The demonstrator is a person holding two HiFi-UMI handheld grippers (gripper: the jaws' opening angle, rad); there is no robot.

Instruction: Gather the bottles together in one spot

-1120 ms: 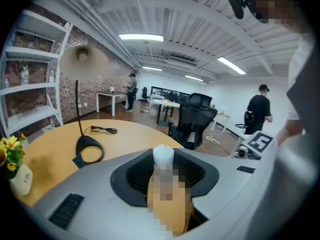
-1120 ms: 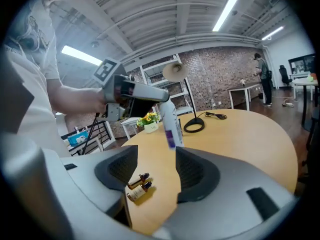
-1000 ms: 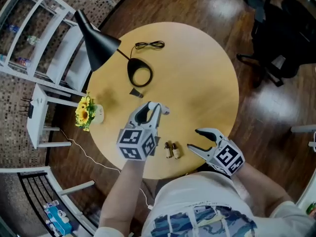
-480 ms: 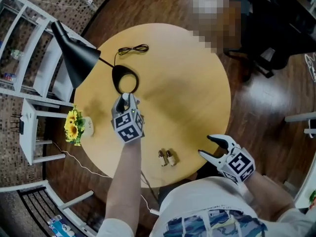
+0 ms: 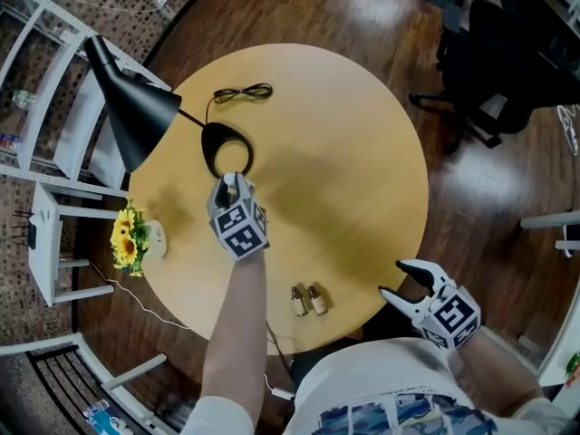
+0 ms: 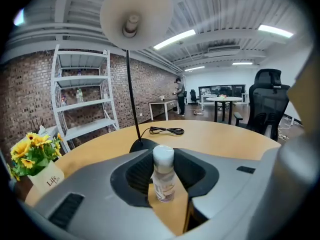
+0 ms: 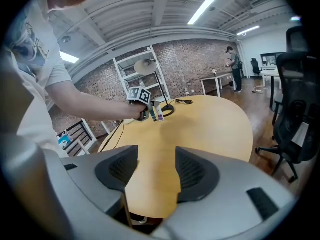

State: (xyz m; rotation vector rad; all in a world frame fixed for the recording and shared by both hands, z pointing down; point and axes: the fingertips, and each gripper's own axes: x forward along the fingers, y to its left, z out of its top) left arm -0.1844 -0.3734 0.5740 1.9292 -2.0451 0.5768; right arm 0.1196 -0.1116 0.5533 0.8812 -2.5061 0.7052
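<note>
A small clear bottle with a white cap [image 6: 163, 181] stands upright on the round wooden table [image 5: 362, 152], just in front of the lamp base. My left gripper [image 5: 234, 181] is lowered around it. In the left gripper view [image 6: 162, 159] the bottle sits between the two dark pads with thin gaps on both sides, so the jaws are open. The right gripper view shows the same bottle [image 7: 159, 113] far off beside the left gripper [image 7: 145, 110]. Two more small bottles [image 5: 307, 300] lie side by side near the table's front edge. My right gripper [image 5: 394, 277] hangs open and empty just off the front right edge.
A black desk lamp [image 5: 136, 107] leans over the table's left side, its round base [image 5: 227, 152] right behind the lone bottle and its cable [image 5: 243, 91] coiled further back. A sunflower pot [image 5: 131, 238] stands at the left edge. White shelves stand left, with an office chair [image 5: 507, 53] at upper right.
My left gripper left the two front bottles, travelled up-left to the lamp base and sank around the lone bottle. The right gripper drifted right and back, off the table's edge.
</note>
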